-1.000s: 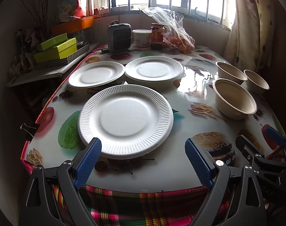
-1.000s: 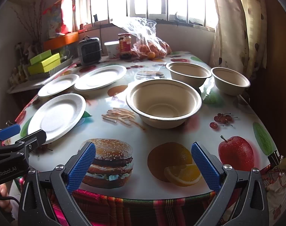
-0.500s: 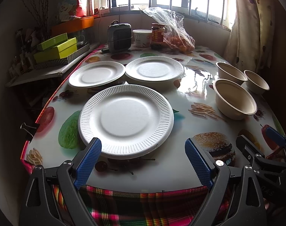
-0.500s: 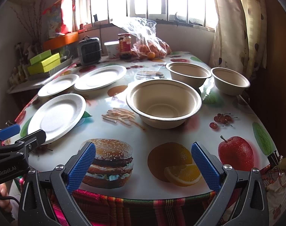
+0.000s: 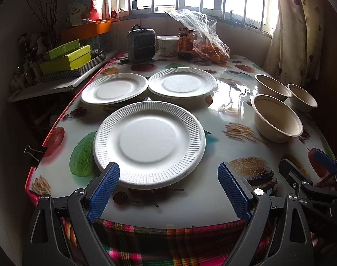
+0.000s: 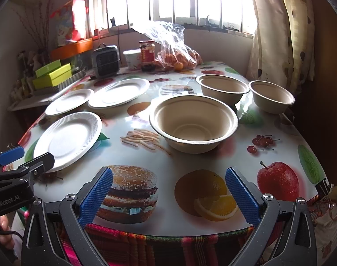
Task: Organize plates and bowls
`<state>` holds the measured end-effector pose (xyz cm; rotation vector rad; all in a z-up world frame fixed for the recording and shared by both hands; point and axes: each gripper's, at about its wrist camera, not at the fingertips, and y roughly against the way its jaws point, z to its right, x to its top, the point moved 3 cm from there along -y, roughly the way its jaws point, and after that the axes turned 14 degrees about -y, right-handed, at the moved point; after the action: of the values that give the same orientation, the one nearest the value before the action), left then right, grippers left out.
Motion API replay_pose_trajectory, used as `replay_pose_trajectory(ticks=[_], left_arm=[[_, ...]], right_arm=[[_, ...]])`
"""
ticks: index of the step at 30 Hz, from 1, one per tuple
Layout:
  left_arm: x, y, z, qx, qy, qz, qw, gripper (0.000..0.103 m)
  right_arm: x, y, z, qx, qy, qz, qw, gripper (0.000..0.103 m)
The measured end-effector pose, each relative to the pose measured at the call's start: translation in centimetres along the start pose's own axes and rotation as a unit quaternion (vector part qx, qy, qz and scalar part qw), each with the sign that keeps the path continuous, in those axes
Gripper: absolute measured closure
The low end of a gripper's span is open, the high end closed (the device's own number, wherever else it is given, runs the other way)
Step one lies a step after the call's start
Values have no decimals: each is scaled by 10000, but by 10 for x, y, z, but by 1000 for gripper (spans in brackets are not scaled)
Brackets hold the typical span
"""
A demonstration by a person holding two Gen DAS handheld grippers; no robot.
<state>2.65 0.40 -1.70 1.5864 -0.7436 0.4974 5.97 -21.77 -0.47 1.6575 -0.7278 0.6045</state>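
Three white paper plates lie on the table: a near ribbed plate (image 5: 149,143) (image 6: 67,138), a far left plate (image 5: 115,88) (image 6: 69,101) and a far right plate (image 5: 182,82) (image 6: 119,92). Three beige bowls stand to the right: a near bowl (image 5: 277,118) (image 6: 194,123), a middle bowl (image 5: 271,86) (image 6: 222,87) and a far bowl (image 5: 302,96) (image 6: 271,96). My left gripper (image 5: 168,182) is open and empty, just short of the near plate's front rim. My right gripper (image 6: 168,187) is open and empty, well short of the near bowl.
A food-print cloth covers the table (image 5: 230,102). At the back stand a small grey heater (image 5: 141,44), a white tub (image 5: 167,45), a jar (image 5: 186,43) and a plastic bag of oranges (image 5: 209,44). Green boxes (image 5: 66,59) sit on a side shelf. A curtain (image 6: 286,33) hangs right.
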Motion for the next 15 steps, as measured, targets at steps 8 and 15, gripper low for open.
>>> replay_pose_trajectory(ticks=[8,15], left_arm=[[9,2,-18,74,127,69,9999,12],[20,0,-50,165,354,52,9992,12]], right_arm=[[15,4,-12,130,128,107,9998,0],[43,3,-35,448,275,183,9985,0]])
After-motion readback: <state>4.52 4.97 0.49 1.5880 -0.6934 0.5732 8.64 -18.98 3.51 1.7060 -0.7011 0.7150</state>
